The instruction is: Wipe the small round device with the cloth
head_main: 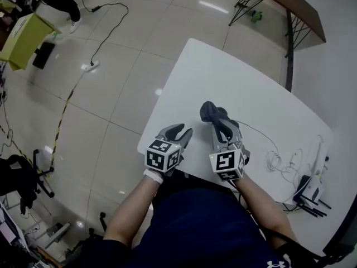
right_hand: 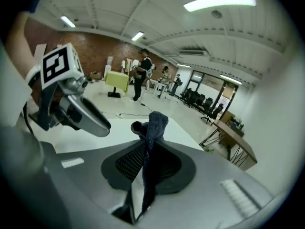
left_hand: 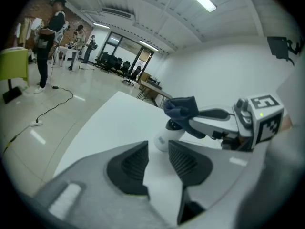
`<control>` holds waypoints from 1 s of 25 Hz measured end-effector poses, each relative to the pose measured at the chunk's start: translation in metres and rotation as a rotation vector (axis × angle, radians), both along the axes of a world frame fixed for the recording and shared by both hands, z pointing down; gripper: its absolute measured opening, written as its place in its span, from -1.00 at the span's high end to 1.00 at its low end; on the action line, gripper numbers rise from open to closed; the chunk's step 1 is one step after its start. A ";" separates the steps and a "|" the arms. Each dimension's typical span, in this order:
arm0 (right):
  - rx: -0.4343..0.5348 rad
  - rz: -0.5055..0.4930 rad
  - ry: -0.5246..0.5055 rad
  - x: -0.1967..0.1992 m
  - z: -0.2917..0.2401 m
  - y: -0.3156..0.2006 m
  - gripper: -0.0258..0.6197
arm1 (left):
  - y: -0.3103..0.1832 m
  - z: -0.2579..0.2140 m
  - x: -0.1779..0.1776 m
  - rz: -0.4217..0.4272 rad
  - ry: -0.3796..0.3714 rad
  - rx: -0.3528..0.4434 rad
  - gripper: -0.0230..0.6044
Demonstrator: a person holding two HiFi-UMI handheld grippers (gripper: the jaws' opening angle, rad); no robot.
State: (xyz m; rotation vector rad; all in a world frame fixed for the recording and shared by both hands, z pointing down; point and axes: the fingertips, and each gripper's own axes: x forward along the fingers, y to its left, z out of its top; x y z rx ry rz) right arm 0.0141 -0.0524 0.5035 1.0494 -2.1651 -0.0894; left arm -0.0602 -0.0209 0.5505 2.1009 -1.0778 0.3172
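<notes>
My right gripper is shut on a dark blue cloth, which bunches out past its tips above the white table. In the left gripper view the cloth hangs over a small white round device with a dark top, standing on the table just beyond my left gripper. The left gripper is open with nothing between its pads. The right gripper view shows the cloth pinched between the pads and a dark round bit of the device beside it. The head view hides the device.
White cables and a white and black gadget lie at the table's right end. The table's near-left edge runs just beside the left gripper. A brown desk and a yellow-green box stand away on the floor.
</notes>
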 end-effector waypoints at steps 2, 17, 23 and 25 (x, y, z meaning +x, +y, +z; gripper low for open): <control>0.012 -0.048 0.069 -0.011 0.008 0.008 0.75 | 0.000 -0.001 -0.007 -0.015 0.000 0.002 0.50; -0.189 -0.045 0.074 -0.031 0.103 0.028 0.75 | 0.020 0.012 -0.020 -0.046 -0.015 -0.056 0.50; -0.388 0.091 -0.246 -0.034 0.094 0.026 0.75 | 0.021 0.012 -0.023 -0.041 -0.011 -0.057 0.50; -0.434 0.116 -0.402 -0.033 0.072 0.028 0.75 | 0.019 0.011 -0.019 -0.028 -0.003 -0.052 0.50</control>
